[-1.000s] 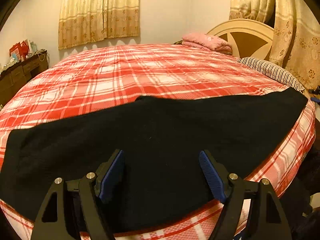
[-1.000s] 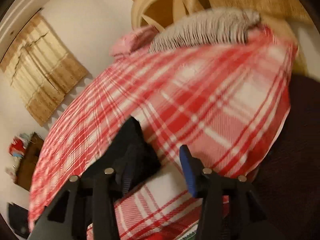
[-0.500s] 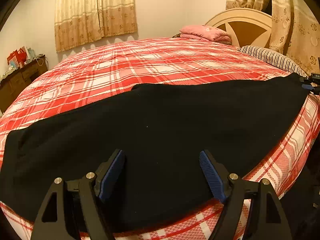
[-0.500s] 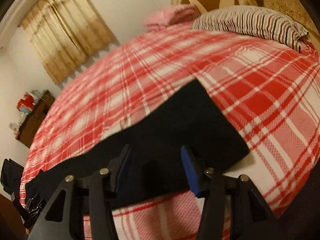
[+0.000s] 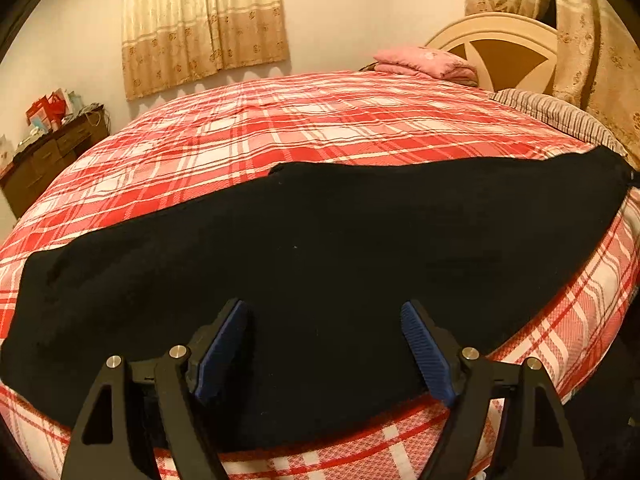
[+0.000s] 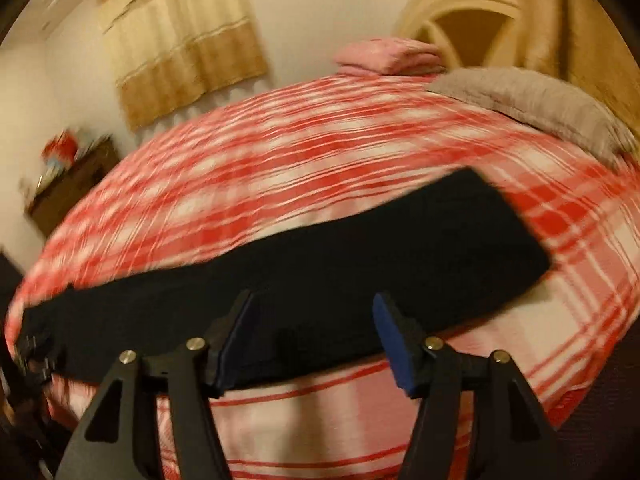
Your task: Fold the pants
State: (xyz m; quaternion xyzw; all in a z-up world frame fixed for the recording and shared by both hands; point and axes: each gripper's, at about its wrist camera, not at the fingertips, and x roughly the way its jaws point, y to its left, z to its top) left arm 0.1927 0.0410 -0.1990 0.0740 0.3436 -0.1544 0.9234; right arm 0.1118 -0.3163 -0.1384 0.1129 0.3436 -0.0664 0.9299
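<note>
The pants (image 5: 320, 264) are lying flat along the bed's (image 5: 304, 128) near edge. Both the left gripper (image 5: 324, 344) and the right gripper (image 6: 312, 340), jaws just widening, are hovering released; through the blur, probably best pinching both layers at the hem.

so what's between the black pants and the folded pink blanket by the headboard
Only bare red-and-white plaid bedspread between the black pants and folded pink blanket; the left wrist view shows it.
</note>
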